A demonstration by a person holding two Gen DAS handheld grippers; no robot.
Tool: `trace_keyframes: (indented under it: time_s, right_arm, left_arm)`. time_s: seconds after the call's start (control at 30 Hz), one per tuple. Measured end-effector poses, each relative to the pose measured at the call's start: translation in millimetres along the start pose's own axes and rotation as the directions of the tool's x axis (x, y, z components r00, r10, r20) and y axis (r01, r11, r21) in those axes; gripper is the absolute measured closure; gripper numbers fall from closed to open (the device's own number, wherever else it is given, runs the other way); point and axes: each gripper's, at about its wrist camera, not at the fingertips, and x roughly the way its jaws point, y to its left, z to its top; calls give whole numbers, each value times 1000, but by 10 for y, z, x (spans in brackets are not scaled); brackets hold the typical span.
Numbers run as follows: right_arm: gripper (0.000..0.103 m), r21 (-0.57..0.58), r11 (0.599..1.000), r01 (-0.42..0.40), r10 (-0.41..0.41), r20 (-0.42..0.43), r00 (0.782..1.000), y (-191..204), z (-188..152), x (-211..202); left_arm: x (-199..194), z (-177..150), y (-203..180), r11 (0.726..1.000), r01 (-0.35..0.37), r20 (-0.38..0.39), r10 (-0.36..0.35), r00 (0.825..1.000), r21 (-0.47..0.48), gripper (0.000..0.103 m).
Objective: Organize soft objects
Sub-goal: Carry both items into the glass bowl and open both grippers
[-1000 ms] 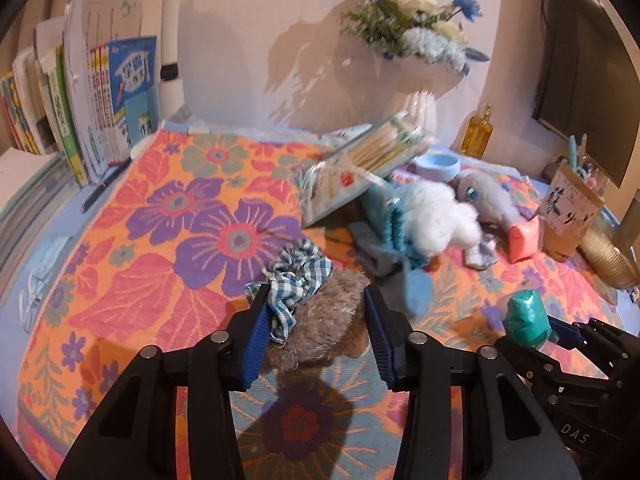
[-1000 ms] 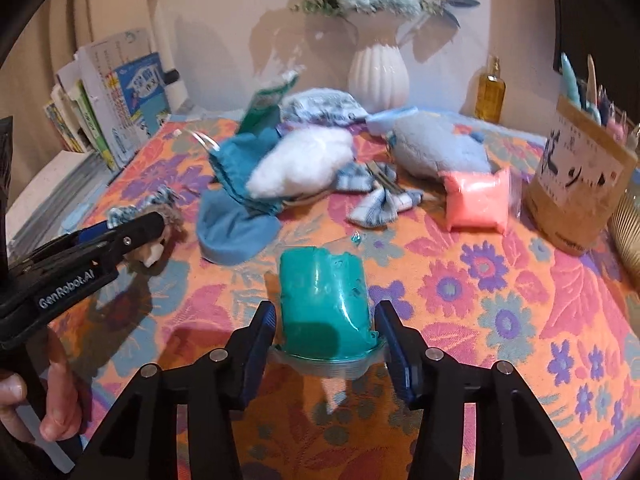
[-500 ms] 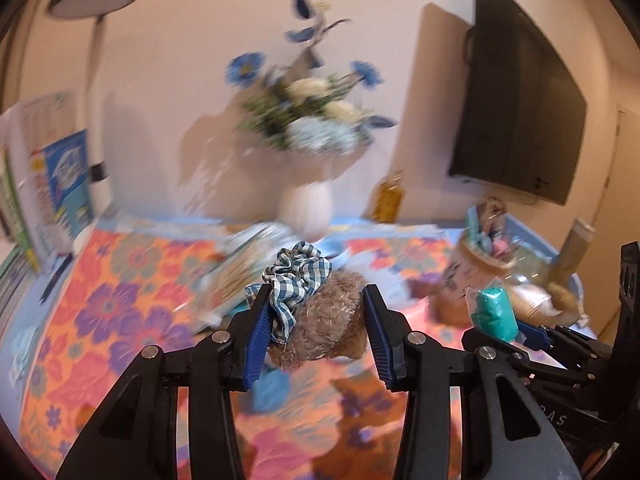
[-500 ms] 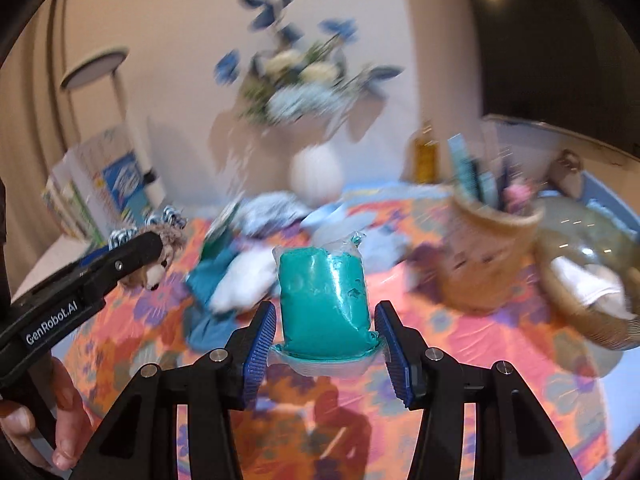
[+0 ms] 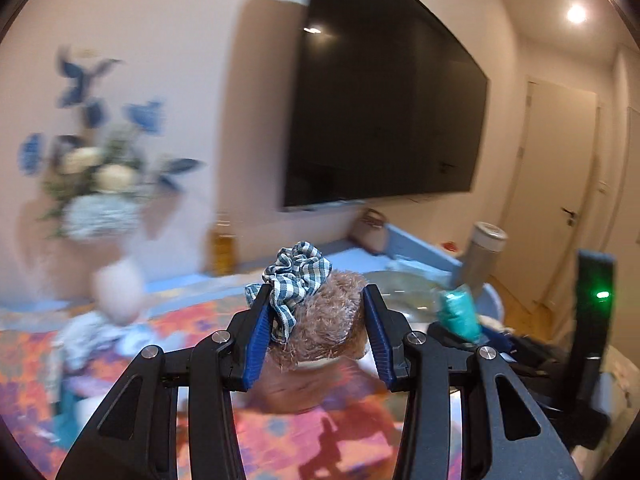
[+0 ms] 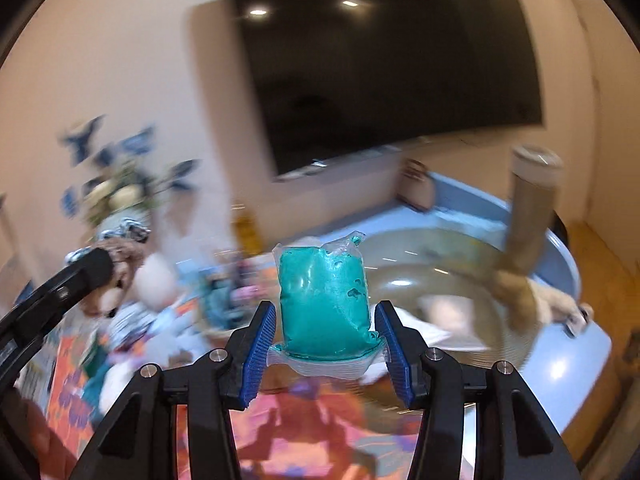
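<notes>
My left gripper [image 5: 316, 336] is shut on a brown plush toy [image 5: 324, 328] with a blue checked scrunchie [image 5: 296, 276] on it, held in the air above the flowered table. My right gripper [image 6: 326, 340] is shut on a teal soft bag in clear plastic [image 6: 324, 300], also lifted. The teal bag shows at the right of the left wrist view [image 5: 458, 312]. The plush toy in the left gripper shows at the left of the right wrist view [image 6: 116, 264]. A round woven basket [image 6: 404, 276] with pale soft things in it lies just beyond the teal bag.
A white vase of blue and cream flowers [image 5: 116, 280] stands at the back left. A dark TV [image 5: 380, 120] hangs on the wall. A grey cylinder bottle [image 6: 528, 208] stands by the basket. Other soft items [image 6: 208, 300] lie blurred on the flowered cloth [image 5: 32, 360].
Both grippers have lifted their loads off the table and swung to the right, from the pile of soft things toward the basket and TV. Both grips are unchanged.
</notes>
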Motion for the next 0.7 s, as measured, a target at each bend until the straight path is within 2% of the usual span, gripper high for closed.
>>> trace_keyframes:
  time_s: [0.07,0.2,0.37,0.47,0.5,0.6,0.7]
  right_arm:
    - [53,51,998,30,-29,-31,999,-216,43,112]
    - [53,142,987,80,-67,-96,993,-637,15,299]
    - [48,177,978,112,-86,-147,985,-837,-38,419]
    - [33,228,968,107,-66,-179,982,-991,-60,461]
    - [33,241,965,107,-65,-177,982,-1025,-62,453]
    - [33,258,959,119,-77,-166,983,-1068,-51,402]
    - [33,265,957,115,-76,-152,985,-1042,-35,331]
  left_arm:
    - [228,12,-174,998,60,-31,-60,998,-3,62]
    - [617,-86,-427,993,115,-94,-114,989,3,62]
    - [923,-238,-656,985,171,-132,-164,978,40,60]
    - [1056,-289,-676,982,185,-167,-177,970,34,36]
    - [1065,-312,-663,982,188,-172,-181,968,28,31]
    - [1025,-327,-612,979,202,-185,-195,963,18,31]
    - [823,-266,-520,982,191,-157,-186,970,14,31]
